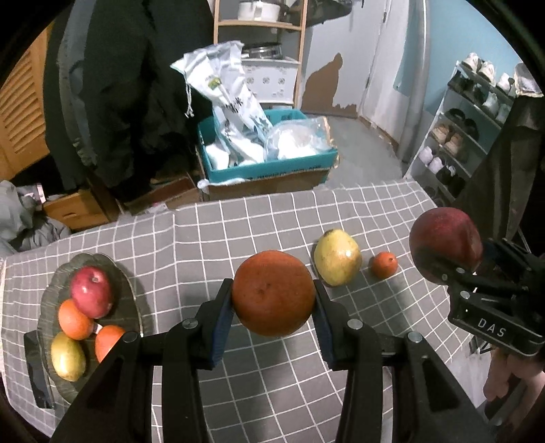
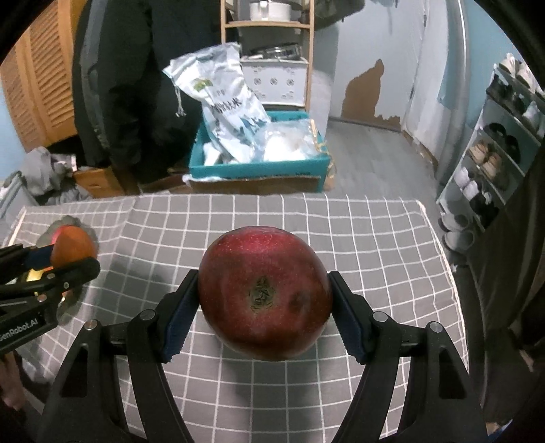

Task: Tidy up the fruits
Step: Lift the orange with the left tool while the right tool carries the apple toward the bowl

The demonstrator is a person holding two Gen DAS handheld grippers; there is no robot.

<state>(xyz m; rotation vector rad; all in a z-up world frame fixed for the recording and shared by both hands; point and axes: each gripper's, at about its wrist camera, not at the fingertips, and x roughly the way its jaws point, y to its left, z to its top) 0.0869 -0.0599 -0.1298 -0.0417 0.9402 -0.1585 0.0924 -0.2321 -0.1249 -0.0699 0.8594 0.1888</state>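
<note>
My left gripper (image 1: 274, 296) is shut on a large orange (image 1: 274, 293) held above the grey checked tablecloth (image 1: 238, 375). My right gripper (image 2: 264, 300) is shut on a dark red apple (image 2: 265, 293), also lifted off the cloth; the same apple (image 1: 444, 245) shows at the right of the left wrist view. A glass plate (image 1: 133, 293) at the left holds a red apple (image 1: 91, 287), two oranges and a yellow-green fruit (image 1: 67, 356). On the cloth lie a yellow-green fruit (image 1: 337, 257) and a small orange (image 1: 384, 265).
Beyond the table's far edge stand a teal box (image 1: 272, 167) with white bags, a wooden shelf (image 1: 259, 24), dark hanging coats (image 1: 119, 85) and a shoe rack (image 1: 466, 126). A dark flat object (image 1: 35, 368) lies beside the plate at the left table edge.
</note>
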